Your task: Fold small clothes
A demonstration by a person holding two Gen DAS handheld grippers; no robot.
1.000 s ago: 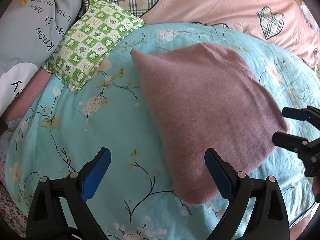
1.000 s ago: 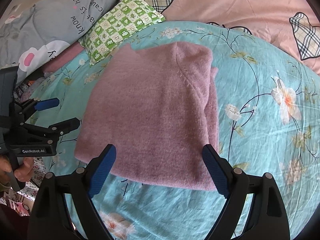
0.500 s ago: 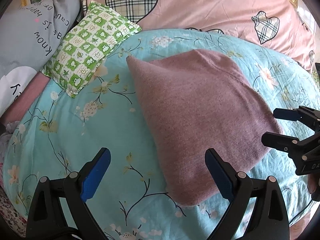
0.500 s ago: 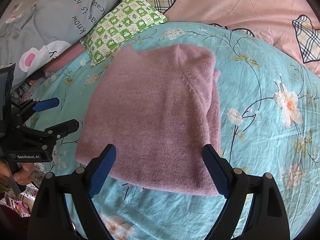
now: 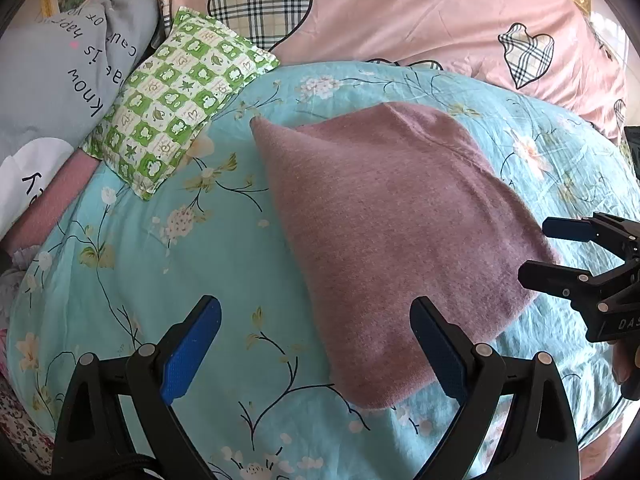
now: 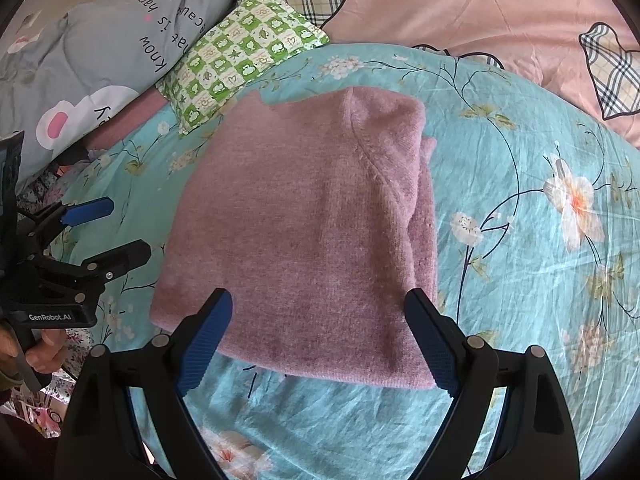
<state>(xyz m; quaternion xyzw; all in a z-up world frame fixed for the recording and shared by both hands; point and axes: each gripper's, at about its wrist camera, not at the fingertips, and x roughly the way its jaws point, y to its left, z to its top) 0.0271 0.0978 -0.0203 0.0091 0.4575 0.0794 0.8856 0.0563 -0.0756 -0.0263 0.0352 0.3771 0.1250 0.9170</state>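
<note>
Mauve knitted sweater (image 6: 304,236), folded into a rough rectangle, lies flat on the bed's turquoise floral sheet (image 6: 520,208), near the middle of the bed. A seam line curves down its right part, and a second layer of knit shows along its right edge. Left hand-held gripper (image 5: 316,344) hovers over the sheet beside the sweater's left near corner, blue-padded fingers (image 5: 191,350) wide apart, nothing between them. Right hand-held gripper (image 6: 318,340) hangs above the sweater's near edge, fingers (image 6: 430,340) equally wide apart and empty; whether they touch the knit, cannot tell. Each gripper shows at the edge of the other's camera, flanking the sweater. A person's hand (image 6: 40,354) grips the left one's handle. Beyond the sweater: a green-and-white checked small pillow (image 5: 176,96) just off its far left corner, a grey pillow with lettering (image 5: 68,76) at far left, a pink duvet with plaid hearts (image 5: 400,20) across the head of the bed.
</note>
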